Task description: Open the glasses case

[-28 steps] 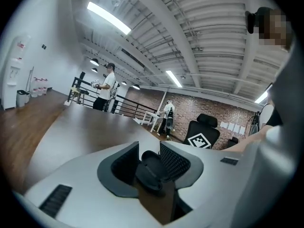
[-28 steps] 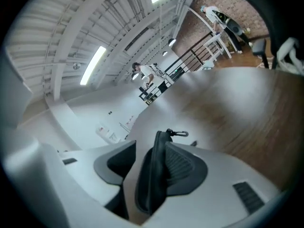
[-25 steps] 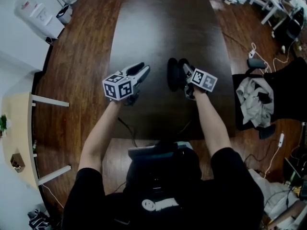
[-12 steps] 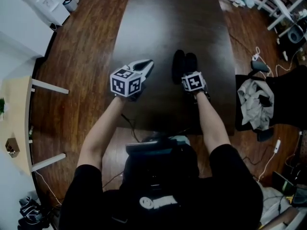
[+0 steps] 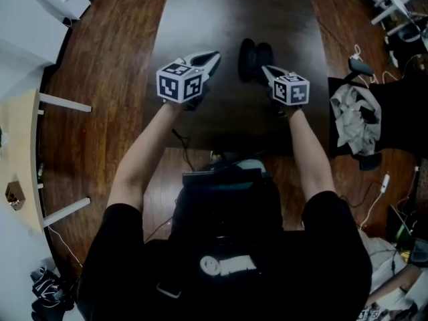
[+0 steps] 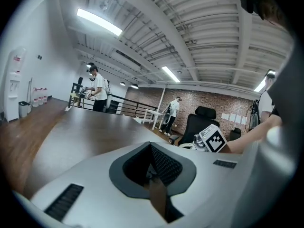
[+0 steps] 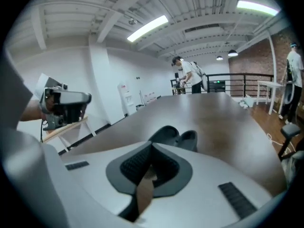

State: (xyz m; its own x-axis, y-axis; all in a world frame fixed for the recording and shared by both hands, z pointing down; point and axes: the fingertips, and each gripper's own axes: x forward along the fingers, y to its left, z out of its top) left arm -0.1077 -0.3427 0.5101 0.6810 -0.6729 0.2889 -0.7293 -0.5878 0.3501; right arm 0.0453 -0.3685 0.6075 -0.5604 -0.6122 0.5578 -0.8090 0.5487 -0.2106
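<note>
Closing empty, right gripper (image 5: 267,69) jaws, beside glasses case (image 5: 250,57)

One counter (image 5: 221,19) carries one glasses case (image 5: 255,60), seen as two dark halves side by side. There are two claws, the left claw (image 5: 214,57) and the right claw (image 5: 265,69), each bearing one marker cube (image 5: 179,82). At least two people (image 6: 99,93) stand in the background.

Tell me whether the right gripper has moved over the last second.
Yes: the right gripper drew back from the glasses case toward the table's near edge, fingers just closed on nothing.
</note>
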